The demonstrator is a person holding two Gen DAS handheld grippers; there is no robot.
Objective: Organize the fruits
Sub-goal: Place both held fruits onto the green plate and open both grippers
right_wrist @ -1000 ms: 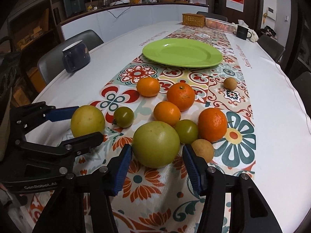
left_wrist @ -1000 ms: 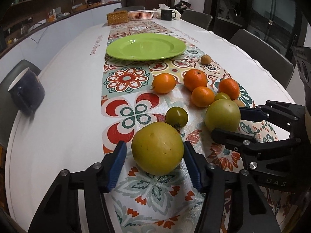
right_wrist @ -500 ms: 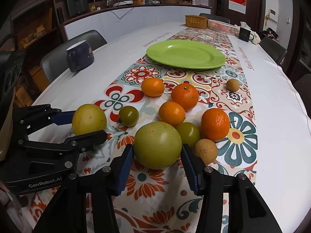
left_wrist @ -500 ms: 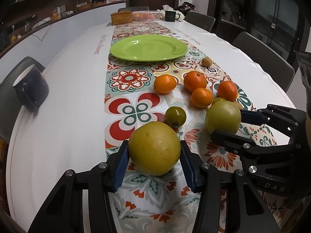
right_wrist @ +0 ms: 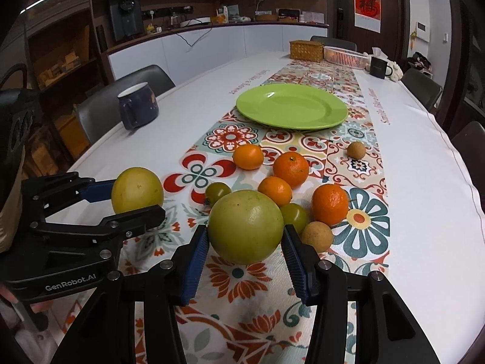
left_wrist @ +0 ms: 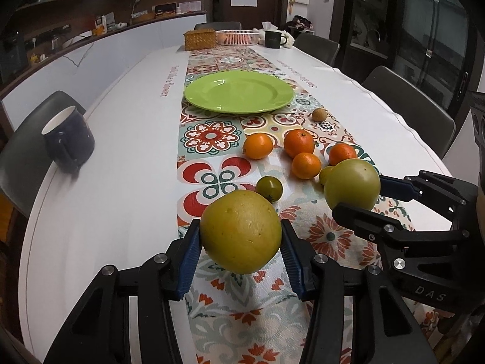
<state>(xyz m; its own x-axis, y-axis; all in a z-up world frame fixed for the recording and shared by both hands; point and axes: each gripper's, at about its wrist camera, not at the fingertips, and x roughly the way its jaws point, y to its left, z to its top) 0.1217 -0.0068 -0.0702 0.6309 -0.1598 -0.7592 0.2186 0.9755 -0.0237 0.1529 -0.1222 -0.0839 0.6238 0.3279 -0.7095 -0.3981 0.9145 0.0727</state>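
Observation:
My left gripper [left_wrist: 241, 236] is shut on a large yellow fruit [left_wrist: 241, 232], which hangs just above the patterned runner [left_wrist: 209, 133]. To its right, my right gripper [right_wrist: 245, 236] is shut on a large green fruit [right_wrist: 245, 226], also off the cloth. Beyond them on the runner lie several oranges [left_wrist: 298, 142], a small green tomato [left_wrist: 269, 188], another green tomato [right_wrist: 294, 217] and two small brown fruits [right_wrist: 316, 236]. Farther back the green plate [left_wrist: 239, 95] is bare.
A navy mug [left_wrist: 68, 142] stands near the table's left edge. At the far end are a wicker box [left_wrist: 200, 39], a white basket [left_wrist: 236, 37] and a dark mug [left_wrist: 272, 38]. Chairs [left_wrist: 409, 103] line both sides of the white table [left_wrist: 121, 151].
Both grippers' pads closed onto their fruits. Each gripper then rose, lifting the yellow fruit and the green fruit off the runner.

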